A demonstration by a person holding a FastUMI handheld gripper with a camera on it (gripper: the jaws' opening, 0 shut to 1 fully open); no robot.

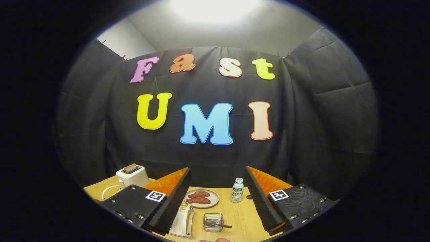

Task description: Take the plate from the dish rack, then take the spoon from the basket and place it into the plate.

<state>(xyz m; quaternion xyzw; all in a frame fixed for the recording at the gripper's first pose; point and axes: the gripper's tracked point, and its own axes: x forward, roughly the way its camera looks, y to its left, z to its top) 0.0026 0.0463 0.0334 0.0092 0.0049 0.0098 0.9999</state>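
Observation:
My gripper [217,170] is open, held high above the wooden table [242,218], with its fingers wide apart and nothing between them. Down between the fingers, a white dish rack [183,220] sits close to the left finger; it seems to hold a pale plate, but I cannot tell clearly. Just right of the rack stands a small clear basket [213,222] with a spoon [221,225] in it, the handle sticking out to the right.
Beyond the basket lies a round plate [213,202] with two reddish-brown food pieces. A small white bottle [237,190] stands to its right. A white toaster [132,174] with its cord stands beyond the left finger. A person's fingertips [215,240] show at the near table edge.

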